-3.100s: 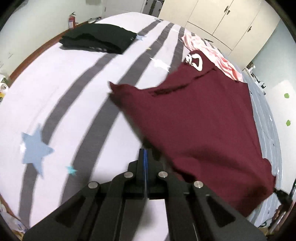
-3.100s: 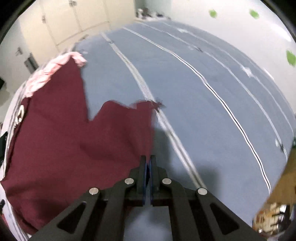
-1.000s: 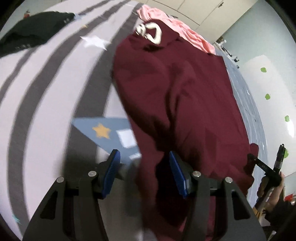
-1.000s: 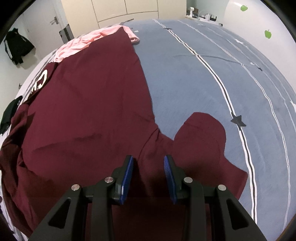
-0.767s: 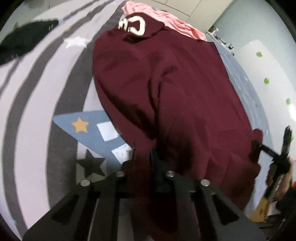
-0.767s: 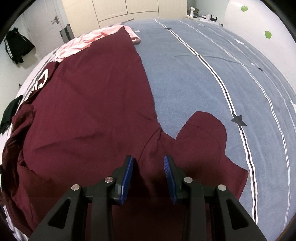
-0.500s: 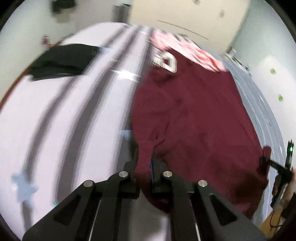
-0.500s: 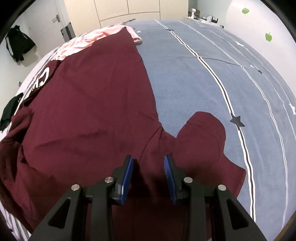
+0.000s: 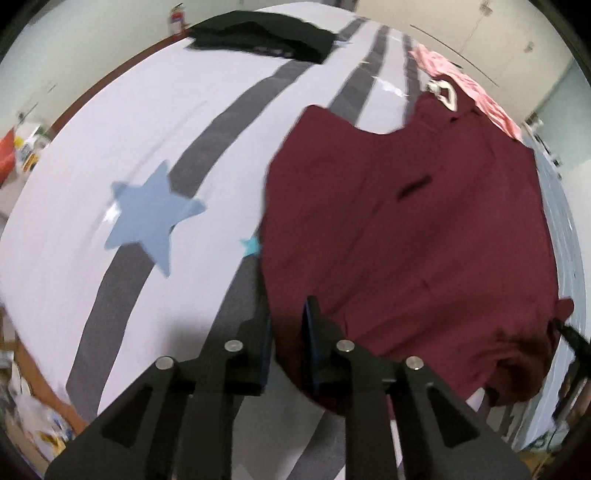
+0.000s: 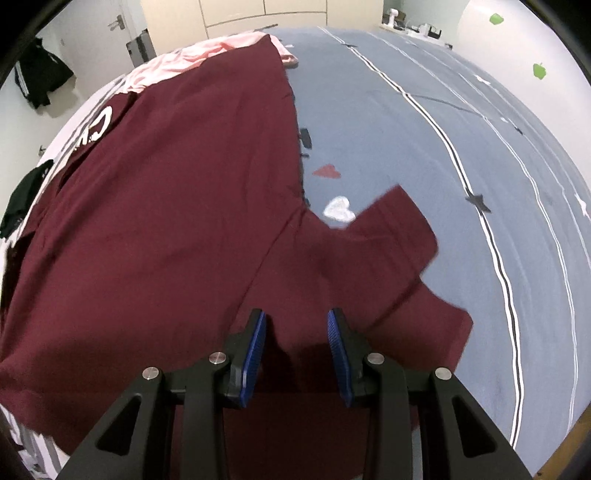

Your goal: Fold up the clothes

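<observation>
A dark red T-shirt [image 9: 406, 221] lies spread flat on the bed, with white lettering at its far end. My left gripper [image 9: 288, 332] is slightly open at the shirt's near left edge, with cloth lying between its fingers. In the right wrist view the same shirt [image 10: 166, 203] fills the left and centre, and one short sleeve [image 10: 388, 243] spreads out to the right. My right gripper [image 10: 295, 339] is open just above the cloth near the sleeve's base and holds nothing.
A folded black garment [image 9: 258, 35] lies at the far end of the white, grey-striped bedding [image 9: 110, 147]. A pink garment [image 10: 184, 62] lies beyond the red shirt. Blue bedding with thin stripes [image 10: 461, 147] extends right. Cupboards stand behind the bed.
My left gripper was shut on the shirt's left edge half a second ago, has pulled it out flat to the left and has opened. The right sleeve now lies spread out; my right gripper stays open.
</observation>
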